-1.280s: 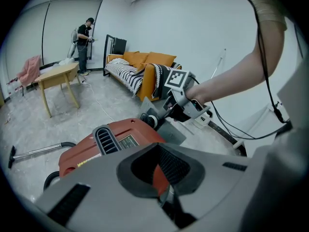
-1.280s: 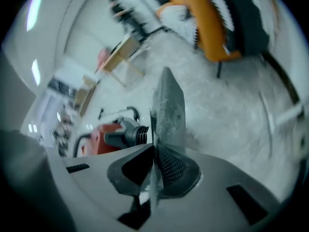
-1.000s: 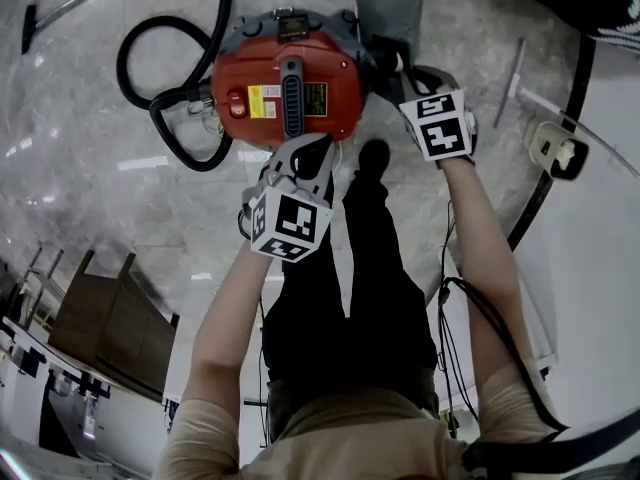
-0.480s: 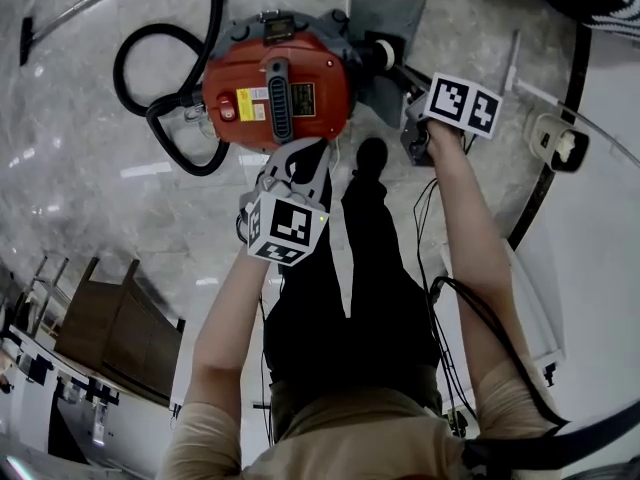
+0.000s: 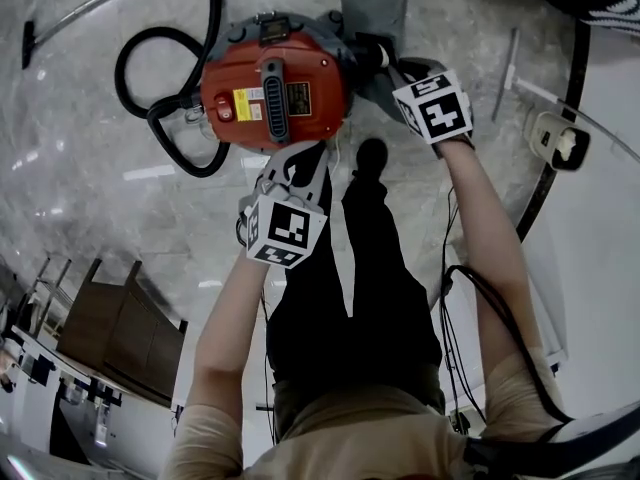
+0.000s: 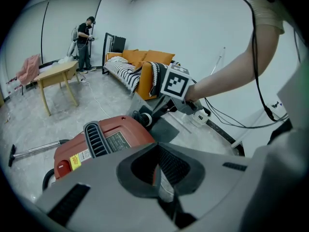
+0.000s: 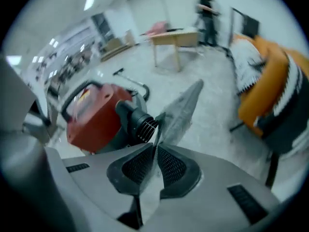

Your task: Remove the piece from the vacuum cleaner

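A red vacuum cleaner lies on the marble floor. A flat grey piece sticks out by the black port on its right side. My right gripper is shut on the edge of that grey piece, just beside the port. My left gripper is shut and rests at the near edge of the red body; I see nothing clearly gripped in it. From the left gripper view, the right gripper reaches in beside the port.
A black hose coils left of the vacuum, and a metal wand runs beyond it. My own legs stand just behind. A wall socket and cables lie at right. A sofa, wooden table and another person are further off.
The right gripper twisted with the grey piece in it, then turned back. The vacuum shifted slightly left. The left gripper stayed put.
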### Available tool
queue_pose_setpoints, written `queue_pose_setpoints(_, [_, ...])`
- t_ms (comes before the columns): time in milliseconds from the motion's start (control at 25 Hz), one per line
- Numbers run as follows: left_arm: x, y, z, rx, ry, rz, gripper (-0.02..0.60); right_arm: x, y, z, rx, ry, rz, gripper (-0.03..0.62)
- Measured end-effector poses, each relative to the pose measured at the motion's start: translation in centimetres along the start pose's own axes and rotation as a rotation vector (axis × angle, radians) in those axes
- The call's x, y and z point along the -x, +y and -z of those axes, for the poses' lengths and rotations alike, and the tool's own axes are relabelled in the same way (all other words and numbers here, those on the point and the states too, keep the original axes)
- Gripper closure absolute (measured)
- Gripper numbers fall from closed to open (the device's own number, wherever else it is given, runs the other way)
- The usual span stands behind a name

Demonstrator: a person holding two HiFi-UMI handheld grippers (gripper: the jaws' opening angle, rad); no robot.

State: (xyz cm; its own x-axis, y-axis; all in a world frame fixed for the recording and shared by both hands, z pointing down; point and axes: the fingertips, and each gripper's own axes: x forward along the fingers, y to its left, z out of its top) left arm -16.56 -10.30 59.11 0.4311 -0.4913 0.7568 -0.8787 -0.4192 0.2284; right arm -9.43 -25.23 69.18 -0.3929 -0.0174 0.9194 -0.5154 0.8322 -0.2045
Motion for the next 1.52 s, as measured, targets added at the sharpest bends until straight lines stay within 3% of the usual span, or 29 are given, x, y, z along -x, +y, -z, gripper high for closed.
queue_pose_setpoints(80, [0.0, -0.1, 0.2, 0.002, 0.005, 0.0, 0.578, -0.1, 0.5, 0.2, 0.225, 0.009, 0.056, 0.562])
queue_pose_setpoints(160, [0.0, -0.4, 0.2, 0.004, 0.006, 0.002, 0.577, 0.0, 0.6, 0.3, 0.307, -0.017, 0.094, 0.562])
queue_pose_setpoints(240, [0.0, -0.5, 0.3, 0.005, 0.006, 0.002, 0.577, 0.2, 0.2, 0.3, 0.311, -0.054, 0.14, 0.562])
queue_pose_setpoints(320, [0.1, -0.5, 0.6, 0.007, 0.01, 0.001, 0.577, 0.2, -0.5, 0.5, 0.156, -0.096, 0.148, 0.562])
queue_pose_setpoints(440, [0.2, -0.5, 0.9, 0.012, 0.016, 0.0, 0.577, 0.1, -1.4, 0.5, -0.273, -0.158, 0.073, 0.562])
queue_pose_setpoints(520, [0.3, -0.5, 0.8, 0.014, 0.014, 0.0, 0.577, 0.3, -1.7, 0.4, -0.414, -0.181, 0.03, 0.562])
queue_pose_setpoints(560, [0.3, -0.5, 0.8, 0.014, 0.012, -0.001, 0.577, 0.3, -1.8, 0.5, -0.399, -0.174, 0.029, 0.562])
queue_pose_setpoints(720, [0.3, -0.4, 0.7, 0.019, 0.003, -0.003, 0.577, -0.1, -1.7, 0.8, -0.134, -0.105, 0.083, 0.563])
queue_pose_setpoints(1080, [-0.1, -1.6, 0.7, 0.029, -0.009, 0.021, 0.577, -0.2, -1.8, 0.7, -0.159, -0.11, 0.087, 0.562])
queue_pose_setpoints(1520, [0.0, -3.0, 0.8, 0.024, -0.019, 0.04, 0.577, -0.5, -2.0, 0.8, 0.041, -0.093, 0.16, 0.562])
